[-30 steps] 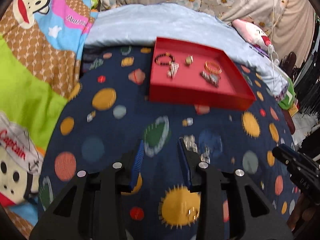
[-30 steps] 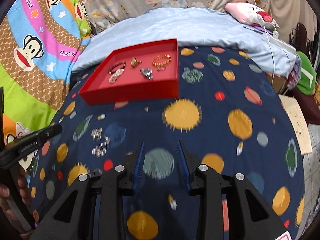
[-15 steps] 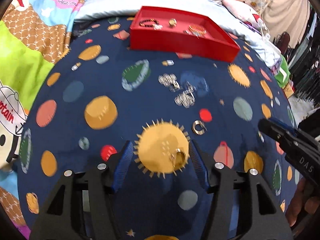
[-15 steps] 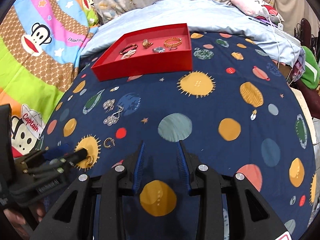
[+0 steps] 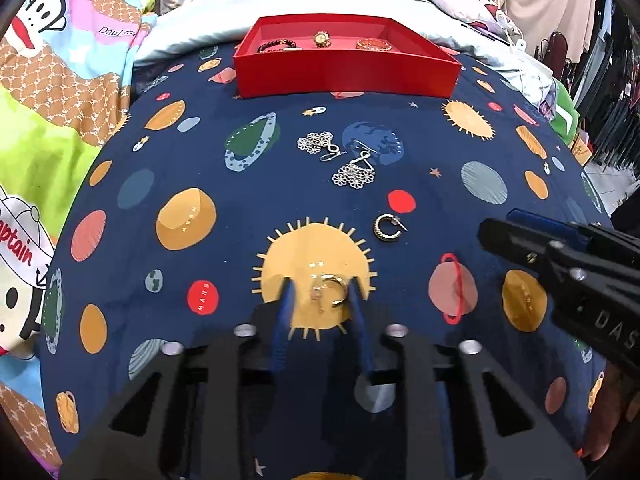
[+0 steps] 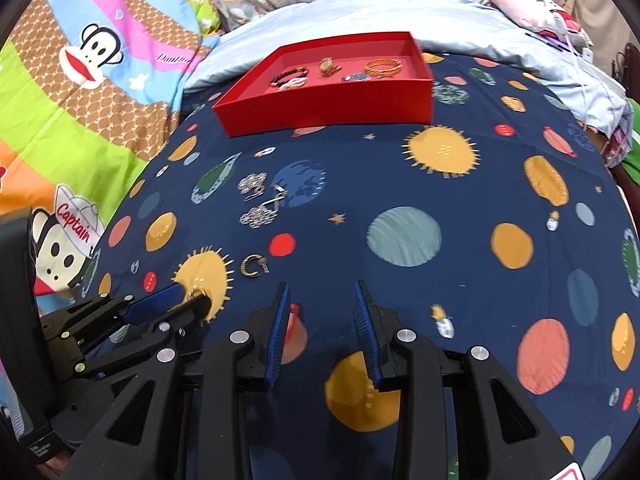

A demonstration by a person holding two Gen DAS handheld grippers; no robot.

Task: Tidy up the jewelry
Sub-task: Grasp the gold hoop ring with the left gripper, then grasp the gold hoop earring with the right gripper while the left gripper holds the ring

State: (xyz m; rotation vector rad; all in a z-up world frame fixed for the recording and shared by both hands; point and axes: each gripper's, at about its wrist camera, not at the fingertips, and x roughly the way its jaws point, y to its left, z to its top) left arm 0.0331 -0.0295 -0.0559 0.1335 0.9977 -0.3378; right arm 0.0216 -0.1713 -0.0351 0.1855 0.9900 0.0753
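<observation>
Fingers of my left gripper (image 5: 321, 294) stand apart astride the gold hoop earring (image 5: 331, 289) lying on the bedspread's (image 5: 400, 92) yellow sun, so I should close gently low against the fabric, while my right gripper's (image 6: 321, 294) fingers hang apart, empty.

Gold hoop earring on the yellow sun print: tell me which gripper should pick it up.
Left. The left gripper already straddles the gold hoop earring, fingers open on either side. The right gripper hangs open over bare cloth, off to the side.
</observation>
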